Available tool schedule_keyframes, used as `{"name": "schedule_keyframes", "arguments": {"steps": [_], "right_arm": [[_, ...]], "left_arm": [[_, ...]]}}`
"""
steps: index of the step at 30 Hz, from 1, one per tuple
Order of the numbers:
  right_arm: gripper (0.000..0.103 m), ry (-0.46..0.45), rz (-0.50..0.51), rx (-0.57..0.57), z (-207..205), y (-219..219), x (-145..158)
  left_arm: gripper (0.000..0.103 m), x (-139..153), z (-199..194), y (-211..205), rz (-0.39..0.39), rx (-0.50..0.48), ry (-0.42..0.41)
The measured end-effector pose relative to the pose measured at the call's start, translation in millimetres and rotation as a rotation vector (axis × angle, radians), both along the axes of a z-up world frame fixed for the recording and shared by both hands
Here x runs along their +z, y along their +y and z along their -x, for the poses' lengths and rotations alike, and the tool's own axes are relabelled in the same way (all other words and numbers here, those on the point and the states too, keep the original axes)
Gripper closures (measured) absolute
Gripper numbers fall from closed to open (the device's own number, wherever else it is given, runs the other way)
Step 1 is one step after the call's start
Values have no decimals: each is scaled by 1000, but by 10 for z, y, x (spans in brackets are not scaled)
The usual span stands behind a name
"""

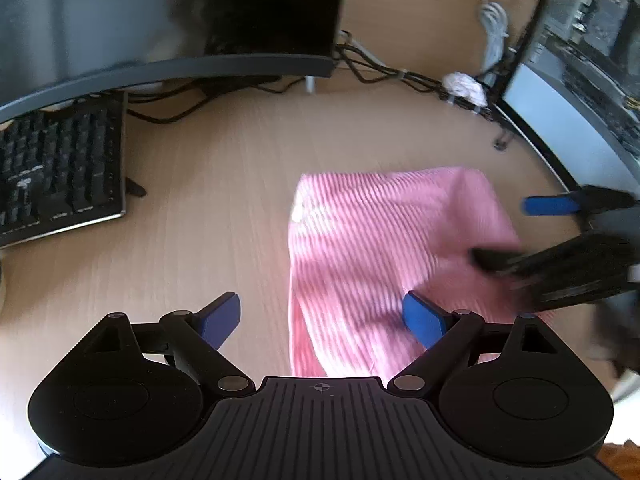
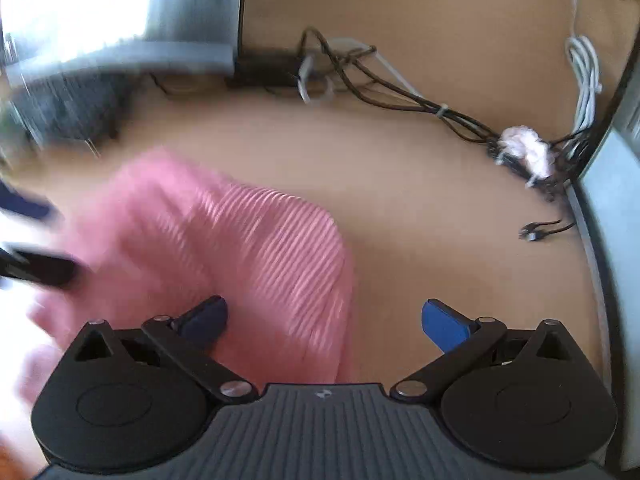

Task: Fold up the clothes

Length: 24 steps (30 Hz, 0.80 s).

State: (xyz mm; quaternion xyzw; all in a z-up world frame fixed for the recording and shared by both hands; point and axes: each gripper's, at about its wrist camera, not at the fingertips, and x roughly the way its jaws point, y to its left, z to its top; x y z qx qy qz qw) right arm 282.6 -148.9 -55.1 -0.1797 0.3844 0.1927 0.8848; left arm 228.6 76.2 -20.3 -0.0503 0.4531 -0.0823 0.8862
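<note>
Jaws wide on both tools, nothing between the pads. Left gripper (image 1: 322, 318): its blue pads stand far apart, the near left edge of the pink ribbed knit garment (image 1: 384, 256) running up between them, not pinched. Right gripper (image 2: 324, 318): spread as wide, its left pad over the cloth, its right pad over bare wood.

Pink garment lies on the light wooden table (image 1: 208, 184), already doubled over into a rough rectangle, mostly flat, with a soft rounded far corner. From the left wrist view the right gripper (image 1: 516, 232) shows at the right edge of the cloth, one dark finger over the fabric, one blue pad beyond it. Right wrist view is smeared; the cloth's left half cannot be read there.

Step in hand, as I judge it: between folds, nothing gripped, cloth resting. Next move likely calls for each tool to drop to a near corner or edge, close on the fabric layers together, then carry them across for another fold. Risk: catching only the top layer.

Black keyboard (image 1: 60, 168) sits well apart to the left; dark tangled cables (image 2: 400, 92) run along the back.
</note>
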Motion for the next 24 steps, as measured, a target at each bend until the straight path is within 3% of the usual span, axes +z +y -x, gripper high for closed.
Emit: {"name": "schedule_keyframes", "arguments": {"steps": [4, 7, 9, 13, 15, 17, 20, 24], "right_arm": [[0, 5, 18, -57, -40, -181, -22], [0, 12, -20, -73, -22, -302, 53], [0, -6, -63, -71, -7, -319, 181], [0, -15, -220, -33, -73, -199, 448], [0, -26, -245, -21, -147, -67, 498], [0, -33, -205, -29, -289, 108, 419], [0, 28, -65, -47, -473, 290, 128], [0, 22, -63, -49, -399, 221, 180]], "left_arm": [[9, 94, 121, 97, 89, -15, -16], [11, 29, 81, 205, 140, 36, 21], [16, -49, 33, 186, 107, 51, 44], [15, -108, -20, 46, 42, 24, 53], [14, -110, -32, -24, 6, 4, 45], [14, -111, -28, -54, -15, -7, 40], [14, -117, -14, -57, -22, -15, 38], [12, -138, -8, -47, -18, -25, 39]]}}
